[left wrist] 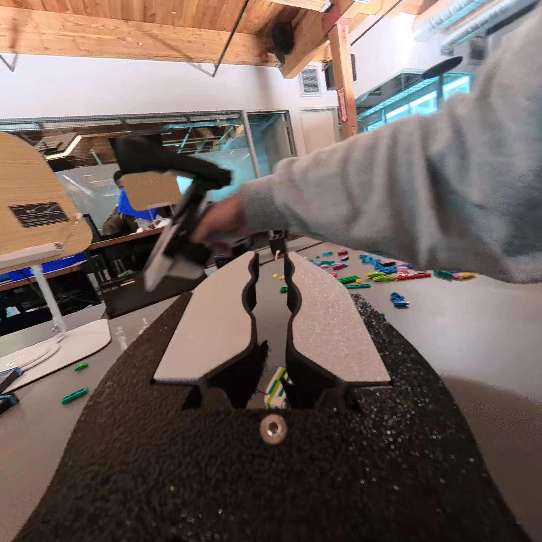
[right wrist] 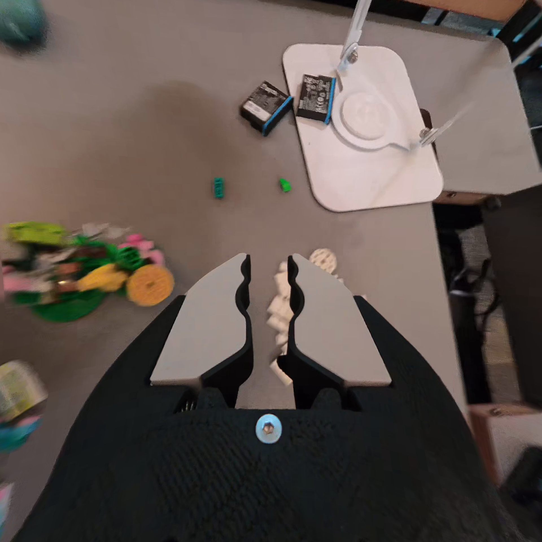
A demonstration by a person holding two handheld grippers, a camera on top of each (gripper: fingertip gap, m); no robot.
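Grey tabletop fills the right wrist view, which looks straight down. The right hand-held gripper stands spread, with bare tabletop showing between its fingers. A chain of white bricks lies on the tabletop just under the gap and runs beneath the finger on the 3 o'clock side. No pad presses on it.

Only this view shows the following:
- At 9 o'clock, a blurred brick model in green, yellow and pink.
- At 12 o'clock, two small green bricks.
- At 1 o'clock, a white base plate that carries one black block with a blue edge. A second black block lies on the tabletop just beside the plate.

The left wrist view looks across the room. Only it shows a grey sleeve reaching in from 3 o'clock, and a scatter of loose coloured bricks at 2 o'clock.

The left hand-held gripper has its fingertips apart. A white-and-green striped piece shows between the finger roots. Whether it is pinched cannot be told.
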